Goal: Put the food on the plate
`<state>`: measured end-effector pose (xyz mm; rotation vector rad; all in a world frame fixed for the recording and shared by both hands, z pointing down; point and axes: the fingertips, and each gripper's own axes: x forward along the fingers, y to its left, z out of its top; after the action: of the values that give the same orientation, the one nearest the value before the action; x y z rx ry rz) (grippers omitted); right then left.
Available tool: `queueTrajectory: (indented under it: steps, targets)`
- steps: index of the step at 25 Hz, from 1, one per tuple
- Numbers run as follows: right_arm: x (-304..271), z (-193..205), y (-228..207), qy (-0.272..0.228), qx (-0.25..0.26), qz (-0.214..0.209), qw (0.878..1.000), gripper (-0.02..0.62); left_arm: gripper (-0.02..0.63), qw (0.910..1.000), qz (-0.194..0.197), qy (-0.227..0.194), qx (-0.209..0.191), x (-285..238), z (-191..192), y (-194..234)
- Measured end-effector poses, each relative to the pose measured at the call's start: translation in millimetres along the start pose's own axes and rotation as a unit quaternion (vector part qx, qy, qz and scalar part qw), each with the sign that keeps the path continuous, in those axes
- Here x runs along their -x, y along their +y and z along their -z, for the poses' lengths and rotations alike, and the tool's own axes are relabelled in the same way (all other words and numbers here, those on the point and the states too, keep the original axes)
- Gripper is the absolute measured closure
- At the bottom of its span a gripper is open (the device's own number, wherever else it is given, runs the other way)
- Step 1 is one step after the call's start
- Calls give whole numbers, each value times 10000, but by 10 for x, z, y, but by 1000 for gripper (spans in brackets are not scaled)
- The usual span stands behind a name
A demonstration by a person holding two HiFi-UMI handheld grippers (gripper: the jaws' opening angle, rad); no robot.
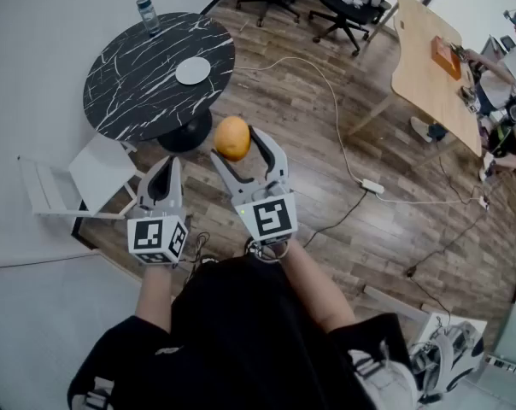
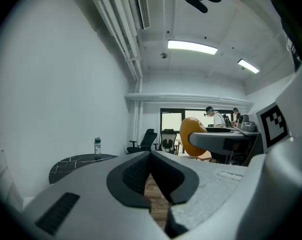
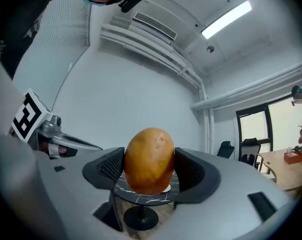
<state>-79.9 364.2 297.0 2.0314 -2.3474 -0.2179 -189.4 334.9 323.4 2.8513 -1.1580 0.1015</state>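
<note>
An orange-yellow, egg-shaped piece of food [image 1: 232, 137] sits between the jaws of my right gripper [image 1: 236, 143], which is shut on it and holds it in the air over the wooden floor. The right gripper view shows the food [image 3: 150, 160] filling the gap, both pads pressed against its sides. A small white plate [image 1: 193, 71] lies on the round black marble table [image 1: 138, 92], ahead and to the left. My left gripper [image 1: 161, 180] is shut and empty, level with the right one. From the left gripper view the food [image 2: 192, 135] shows at the right.
A water bottle [image 1: 147, 13] stands at the table's far edge. A white folding chair [image 1: 91, 178] sits by the wall at left. A white cable and power strip [image 1: 372, 185] run across the floor. At the back right are a wooden desk [image 1: 429, 67] and office chairs [image 1: 348, 2].
</note>
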Motion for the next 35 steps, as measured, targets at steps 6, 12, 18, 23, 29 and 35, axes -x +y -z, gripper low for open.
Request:
queueTrajectory:
  steps: [6, 12, 18, 23, 29, 35]
  targets:
    - [182, 101, -144, -15, -158, -172, 9997, 290, 606, 9999, -107, 112, 71, -45, 148, -180]
    - [62, 163, -283, 9, 132, -466, 9988, 290, 606, 9995, -259, 184, 48, -199, 186, -145]
    - [-181, 434, -267, 264, 85, -772, 9966, 290, 606, 9990, -90, 399, 172, -574, 375, 36]
    - [-563, 585, -490, 492, 180, -808, 9954, 290, 606, 9985, 22, 462, 298, -1098, 427, 241]
    - [-1278, 751, -714, 681, 119, -813, 9943, 290, 606, 9975, 257, 568, 321, -1789, 388, 659]
    - [-1984, 871, -893, 817, 68, -725, 9940, 290, 606, 9953, 567, 745, 241, -2380, 370, 1084]
